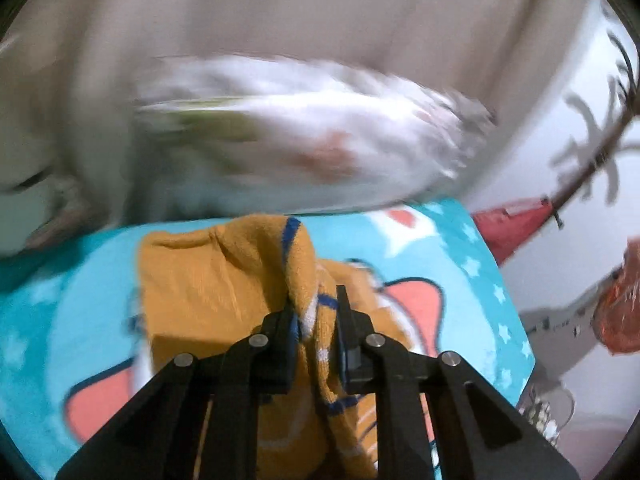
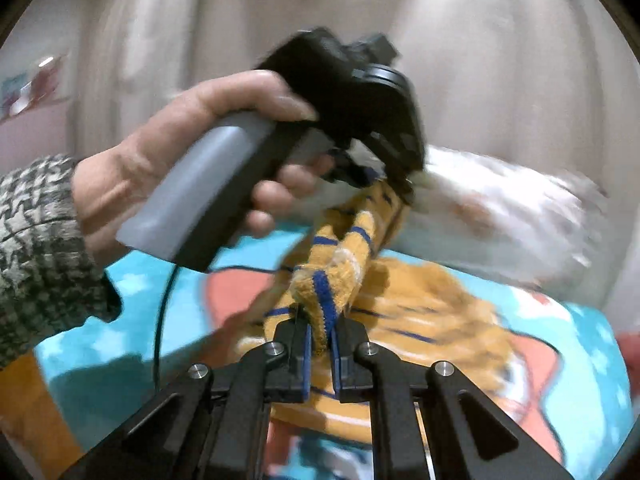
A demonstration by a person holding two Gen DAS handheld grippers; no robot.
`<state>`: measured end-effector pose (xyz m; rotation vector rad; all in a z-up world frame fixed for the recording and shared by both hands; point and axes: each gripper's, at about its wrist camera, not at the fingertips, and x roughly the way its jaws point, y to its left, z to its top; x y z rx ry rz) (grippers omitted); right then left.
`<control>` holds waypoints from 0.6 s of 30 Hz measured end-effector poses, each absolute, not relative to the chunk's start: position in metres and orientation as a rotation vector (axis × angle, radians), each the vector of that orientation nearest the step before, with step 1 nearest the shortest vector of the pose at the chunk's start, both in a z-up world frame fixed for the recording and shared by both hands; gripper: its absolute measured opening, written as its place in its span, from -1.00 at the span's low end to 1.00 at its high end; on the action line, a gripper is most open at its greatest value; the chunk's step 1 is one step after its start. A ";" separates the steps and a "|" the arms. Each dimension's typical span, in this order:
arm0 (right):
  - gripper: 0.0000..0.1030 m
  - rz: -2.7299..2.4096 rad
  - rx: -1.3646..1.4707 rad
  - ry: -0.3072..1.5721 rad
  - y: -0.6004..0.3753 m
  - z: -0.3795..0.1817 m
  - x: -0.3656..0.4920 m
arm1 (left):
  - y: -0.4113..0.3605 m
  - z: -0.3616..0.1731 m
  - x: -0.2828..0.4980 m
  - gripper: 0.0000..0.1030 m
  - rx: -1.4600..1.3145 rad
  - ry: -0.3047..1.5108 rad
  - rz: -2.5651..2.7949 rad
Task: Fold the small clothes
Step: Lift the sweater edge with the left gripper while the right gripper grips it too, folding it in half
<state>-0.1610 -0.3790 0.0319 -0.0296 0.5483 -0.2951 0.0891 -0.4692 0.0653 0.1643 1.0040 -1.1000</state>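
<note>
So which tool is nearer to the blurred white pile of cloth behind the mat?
Left. The left tool grips the mustard blue-striped knit garment right at the white cloth pile; the right tool holds the garment's nearer end, farther back over the turquoise mat.

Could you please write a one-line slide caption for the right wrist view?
Right gripper and left gripper both pinch the mustard striped garment, held above the turquoise cartoon blanket.

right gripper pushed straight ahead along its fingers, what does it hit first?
Likely the left gripper, clamped on the far end of the mustard striped garment that the right gripper grips; depth is unclear through the blur.
</note>
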 end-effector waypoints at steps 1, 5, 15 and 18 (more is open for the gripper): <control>-0.84 -0.344 0.007 0.563 -0.400 0.028 -0.172 | -0.489 0.060 0.080 -0.66 0.180 1.018 -1.106; -0.82 -0.416 0.240 0.706 -0.483 -0.008 -0.201 | -0.529 0.040 0.051 -0.60 0.181 1.057 -1.147; -0.43 -0.276 0.519 0.624 -0.553 0.016 -0.229 | -0.407 0.057 0.030 0.35 0.153 0.919 -0.993; -0.36 -0.200 0.561 0.604 -0.561 0.027 -0.199 | -0.369 0.060 0.013 0.41 0.156 0.861 -0.898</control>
